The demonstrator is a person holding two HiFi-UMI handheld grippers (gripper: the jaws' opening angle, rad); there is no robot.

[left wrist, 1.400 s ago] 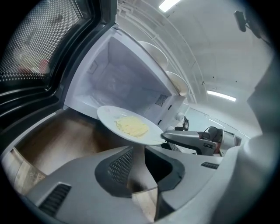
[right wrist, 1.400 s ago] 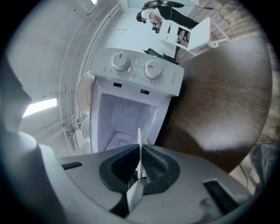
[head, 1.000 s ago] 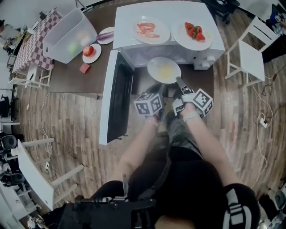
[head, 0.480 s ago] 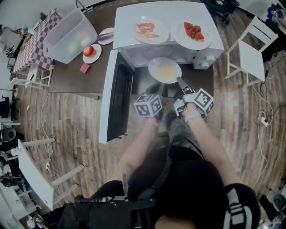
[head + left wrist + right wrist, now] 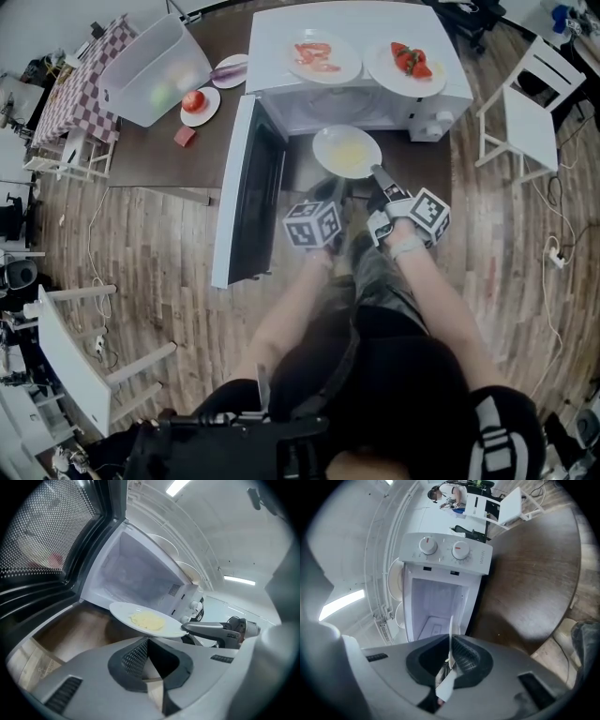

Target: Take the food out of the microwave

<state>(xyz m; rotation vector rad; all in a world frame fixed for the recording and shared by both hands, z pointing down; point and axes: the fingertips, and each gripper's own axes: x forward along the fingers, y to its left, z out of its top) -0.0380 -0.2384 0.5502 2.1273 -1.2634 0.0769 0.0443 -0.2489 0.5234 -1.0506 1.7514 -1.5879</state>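
A white plate with pale yellow food hangs level just in front of the open white microwave. My right gripper is shut on the plate's near rim; in the right gripper view the plate's rim stands edge-on between that gripper's pads. My left gripper is below and to the left of the plate, touching nothing, its jaws together. In the left gripper view the plate floats above the left gripper, with the right gripper at its rim. The microwave cavity looks empty.
The microwave door stands swung out to the left. Two plates of red food sit on the microwave. On the brown table are a clear bin, a tomato plate and a red block. A white chair stands to the right.
The head camera has shifted a little. The plate and both grippers stay in almost the same place.
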